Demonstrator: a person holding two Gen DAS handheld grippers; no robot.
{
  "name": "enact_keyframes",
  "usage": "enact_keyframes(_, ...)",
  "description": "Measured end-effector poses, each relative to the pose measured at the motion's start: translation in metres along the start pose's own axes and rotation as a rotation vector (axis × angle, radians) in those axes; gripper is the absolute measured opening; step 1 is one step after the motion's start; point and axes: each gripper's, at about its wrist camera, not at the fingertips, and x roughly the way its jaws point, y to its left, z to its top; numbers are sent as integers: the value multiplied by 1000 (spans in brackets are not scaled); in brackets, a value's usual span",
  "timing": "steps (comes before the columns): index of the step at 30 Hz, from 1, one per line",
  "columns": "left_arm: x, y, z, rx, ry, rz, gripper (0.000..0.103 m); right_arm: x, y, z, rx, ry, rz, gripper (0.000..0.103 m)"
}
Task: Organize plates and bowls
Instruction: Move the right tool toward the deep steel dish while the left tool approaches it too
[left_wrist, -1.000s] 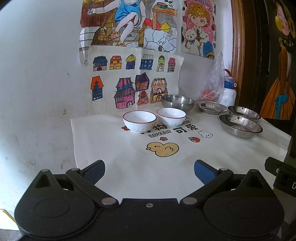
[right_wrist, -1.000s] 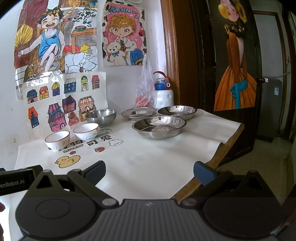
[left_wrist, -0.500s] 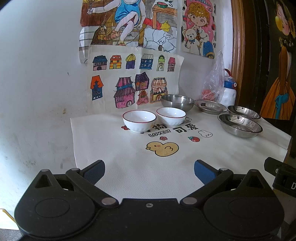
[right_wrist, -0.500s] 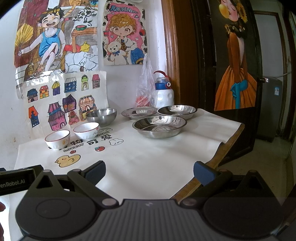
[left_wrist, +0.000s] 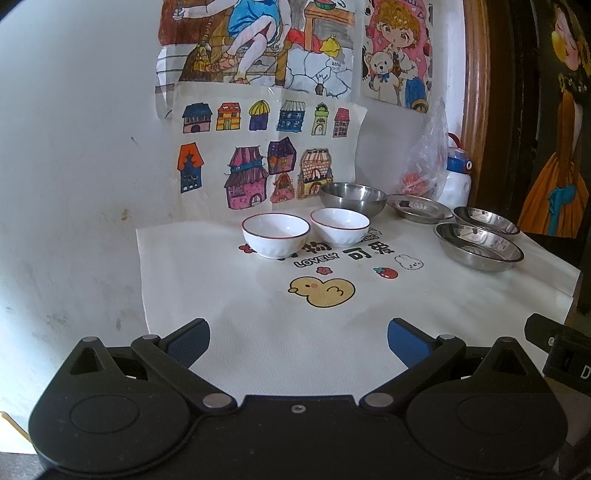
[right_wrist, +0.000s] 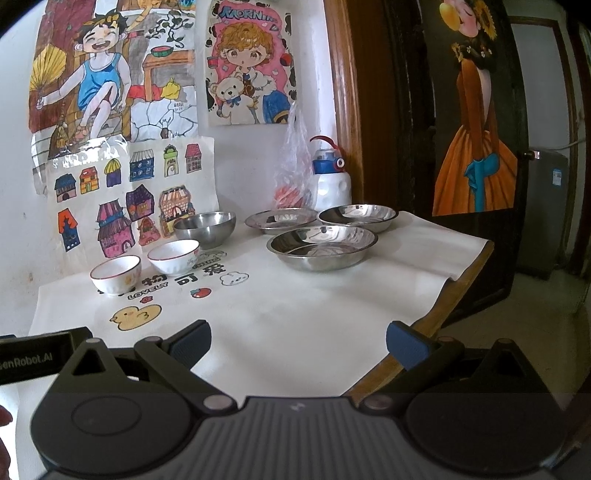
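White tablecloth (left_wrist: 229, 306) w/ duck + "LOVELY" print covers the table, runs under both sets of jaws. Wall ahead has kids' drawings (left_wrist: 266, 155) taped up.

L gripper (left_wrist: 298, 338): jaws wide apart, nothing between them, hovering over bare cloth at near edge. R gripper (right_wrist: 298, 339): jaws also wide apart, empty, over cloth near the table's R edge; wooden table edge (right_wrist: 439, 314) shows just ahead of its R finger.

Task items all well ahead of both jaws, none touched:
- Largest steel plate (right_wrist: 322, 246), ahead + slightly R of R jaws' centre, nearest of the 3 plates; in L view it sits far R of L jaws (left_wrist: 479, 246).
- 2nd steel plate (right_wrist: 357, 217) just behind it to the R.
- 3rd steel plate (right_wrist: 282, 219) behind to the L, next to the 2nd, can't tell if touching.
- Steel bowl (left_wrist: 352, 198) straight ahead of L jaws, by the wall, behind the white bowls.
- 2 white bowls w/ red rims: L white bowl (left_wrist: 276, 235) and R white bowl (left_wrist: 340, 226), side by side, upright, just beside each other, ahead of L jaws beyond the duck print.

Back corner: white bottle w/ blue cap (right_wrist: 330, 181) + clear plastic bag (right_wrist: 293, 173) w/ sth red inside, behind the plates.
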Motion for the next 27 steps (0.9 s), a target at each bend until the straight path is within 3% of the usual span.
enact_keyframes(13, 21, -10, 16, 17, 28, -9, 102, 28, -16, 5, 33, 7, -4, 103)
enact_keyframes(27, 80, -55, 52, 97, 83, -100, 102, 78, -68, 30, 66, -16, -48, 103)
